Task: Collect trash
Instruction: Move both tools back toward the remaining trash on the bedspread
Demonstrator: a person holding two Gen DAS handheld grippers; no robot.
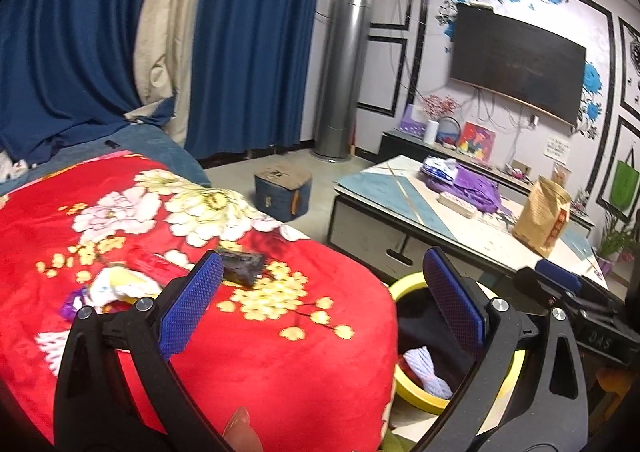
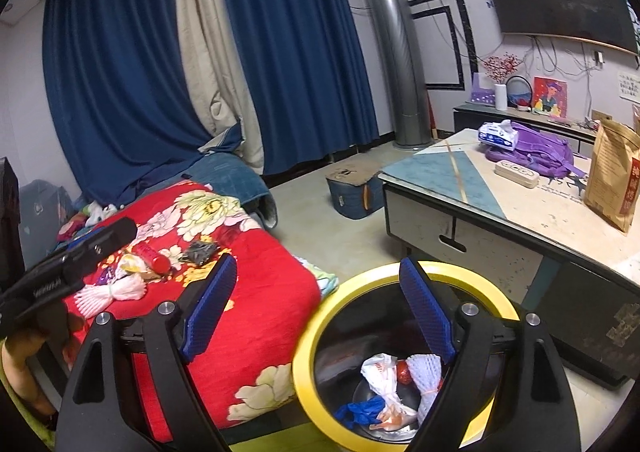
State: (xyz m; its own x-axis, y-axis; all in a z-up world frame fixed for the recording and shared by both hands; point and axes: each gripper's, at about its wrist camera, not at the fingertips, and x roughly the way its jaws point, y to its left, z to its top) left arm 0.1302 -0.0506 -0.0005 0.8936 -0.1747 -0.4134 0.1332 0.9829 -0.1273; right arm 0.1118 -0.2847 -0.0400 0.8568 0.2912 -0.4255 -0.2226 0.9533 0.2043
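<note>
Trash lies on a red floral blanket (image 1: 260,352): a dark crumpled wrapper (image 1: 242,266), a red wrapper (image 1: 154,262), a white and yellow wrapper (image 1: 120,286), and a white foam net (image 2: 114,292). A yellow-rimmed bin (image 2: 404,356) stands on the floor beside the blanket and holds several pieces of trash, among them a white foam net (image 2: 426,376) and a blue glove (image 2: 362,410). My left gripper (image 1: 324,304) is open and empty above the blanket's edge. My right gripper (image 2: 320,308) is open and empty over the bin's rim.
A low coffee table (image 2: 472,191) on the right carries a purple backpack (image 2: 536,153), a tissue pack and a brown paper bag (image 2: 614,175). A blue stool (image 2: 354,189) stands on the floor. Blue curtains and a tall air conditioner stand behind.
</note>
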